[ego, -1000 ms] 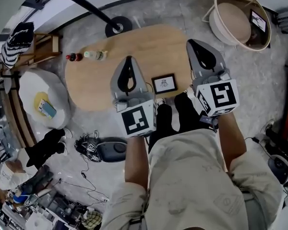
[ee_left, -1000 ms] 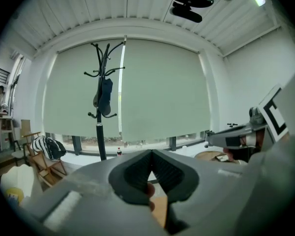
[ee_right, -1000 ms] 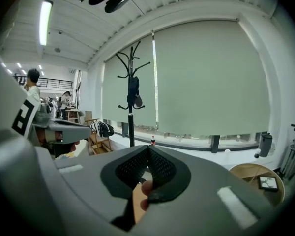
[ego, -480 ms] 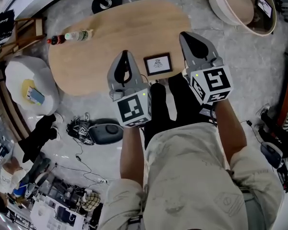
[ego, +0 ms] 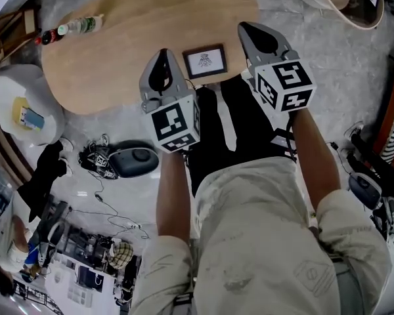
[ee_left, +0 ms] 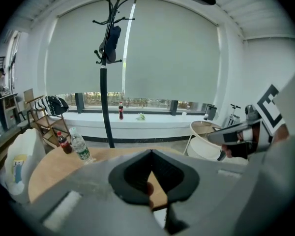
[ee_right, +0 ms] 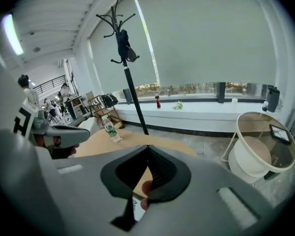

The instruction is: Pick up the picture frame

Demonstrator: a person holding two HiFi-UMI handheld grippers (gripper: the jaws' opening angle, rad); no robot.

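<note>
Clenched empty, left gripper [ego: 163,54] and right gripper [ego: 248,28] flank the picture frame [ego: 205,61] at the table's [ego: 131,38] near edge; bottles [ego: 79,26] stand far left.

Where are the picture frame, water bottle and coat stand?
picture frame [ego: 205,61]: head view, middle of the print.
water bottle [ee_left: 80,145]: left gripper view, its label.
coat stand [ee_right: 133,90]: right gripper view, mid-pole.

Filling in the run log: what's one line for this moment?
stage: pre-grasp | left gripper: jaws shut, empty | right gripper: jaws shut, empty | picture frame: lying on table, untouched
</note>
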